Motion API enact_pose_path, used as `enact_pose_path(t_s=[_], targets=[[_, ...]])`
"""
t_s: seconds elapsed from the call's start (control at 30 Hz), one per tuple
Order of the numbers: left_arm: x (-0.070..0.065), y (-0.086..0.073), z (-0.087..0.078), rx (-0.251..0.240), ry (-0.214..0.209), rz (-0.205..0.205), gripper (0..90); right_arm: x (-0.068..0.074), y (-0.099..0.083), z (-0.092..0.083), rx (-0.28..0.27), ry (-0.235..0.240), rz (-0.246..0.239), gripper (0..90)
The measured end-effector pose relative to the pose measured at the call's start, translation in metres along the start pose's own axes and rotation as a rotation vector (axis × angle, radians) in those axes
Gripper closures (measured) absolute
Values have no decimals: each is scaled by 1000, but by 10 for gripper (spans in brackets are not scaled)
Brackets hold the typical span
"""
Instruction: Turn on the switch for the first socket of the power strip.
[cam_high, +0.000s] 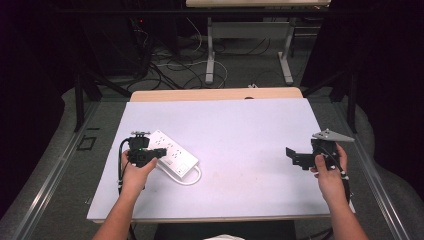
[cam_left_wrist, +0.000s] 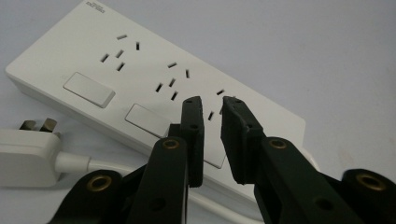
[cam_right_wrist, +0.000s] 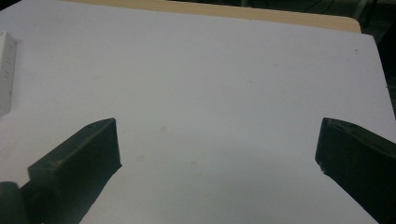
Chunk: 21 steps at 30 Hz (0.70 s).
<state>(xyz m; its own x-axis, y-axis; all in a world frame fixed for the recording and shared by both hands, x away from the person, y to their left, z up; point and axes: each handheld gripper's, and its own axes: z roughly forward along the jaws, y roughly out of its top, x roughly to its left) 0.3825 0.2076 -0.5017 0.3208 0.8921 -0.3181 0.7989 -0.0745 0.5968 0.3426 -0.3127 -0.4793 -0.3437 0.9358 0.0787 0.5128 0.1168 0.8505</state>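
A white power strip lies at an angle on the left of the white table top, with several sockets and rocker switches on its face. Its white plug rests beside it, and the cord loops at its near end. My left gripper hovers just over the strip's near end. Its jaws are almost together, with a thin gap and nothing between them. My right gripper is held over bare table at the right, with its jaws wide apart and empty. The strip's end shows far to its left.
The white sheet covers the table, and a wooden edge shows at the back. Beyond it are table legs and cables on the floor. Metal rails run along both sides.
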Motion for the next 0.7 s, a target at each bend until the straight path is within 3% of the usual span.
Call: enact_pose_path(t_s=[0.4,0.7], targets=[[-7,-6,13,58,-1,28,861,1,-1,1,6,1,1,0],[-9,-8,18,71,11,32,898,1,-1,2,16,11,-5,0]])
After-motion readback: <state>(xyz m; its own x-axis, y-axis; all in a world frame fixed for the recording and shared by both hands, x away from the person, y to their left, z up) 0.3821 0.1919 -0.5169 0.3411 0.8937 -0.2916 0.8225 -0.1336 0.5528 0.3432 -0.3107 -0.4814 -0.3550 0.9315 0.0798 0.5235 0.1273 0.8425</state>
